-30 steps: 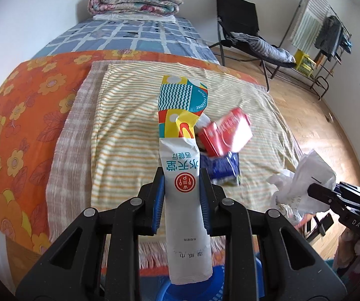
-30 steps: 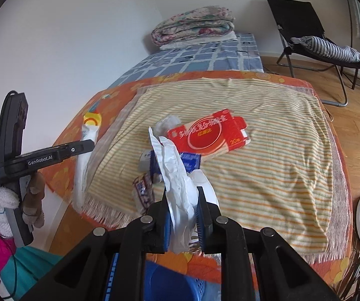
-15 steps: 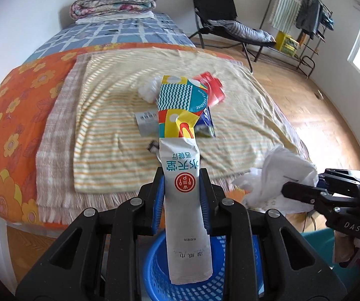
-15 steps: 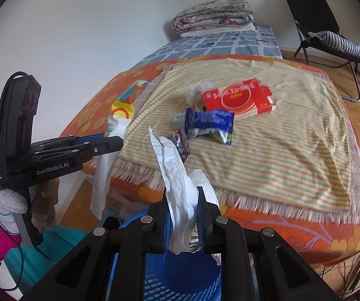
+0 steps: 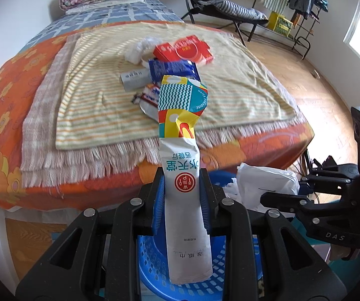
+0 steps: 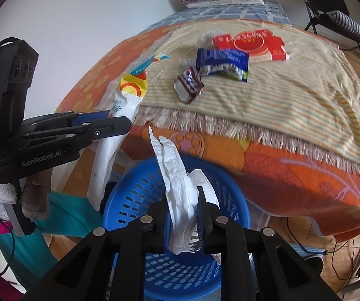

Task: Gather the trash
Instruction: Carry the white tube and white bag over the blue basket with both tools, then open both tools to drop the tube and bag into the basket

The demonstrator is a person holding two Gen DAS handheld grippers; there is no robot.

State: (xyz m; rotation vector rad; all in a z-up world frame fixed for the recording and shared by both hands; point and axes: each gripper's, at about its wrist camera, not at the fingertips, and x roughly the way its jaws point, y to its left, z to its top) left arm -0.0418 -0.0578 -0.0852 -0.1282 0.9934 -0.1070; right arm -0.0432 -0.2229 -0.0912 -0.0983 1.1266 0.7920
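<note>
Trash is at the drop step: the left gripper clamps a long wet-wipe packet and the right gripper pinches crumpled white plastic above the blue basket at lower centre, so both jaws must next spread.

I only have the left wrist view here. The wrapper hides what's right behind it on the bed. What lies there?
Observer: A small crumpled dark-red-and-white wrapper, near the fringe of the striped blanket.
Operator: Is the right gripper's white paper over the basket?
Observer: Yes, the white paper in the right gripper hangs above the blue basket.
Operator: And the left gripper's wrapper?
Observer: The long wrapper in the left gripper hangs just beside the basket's rim, not over its middle.
</note>
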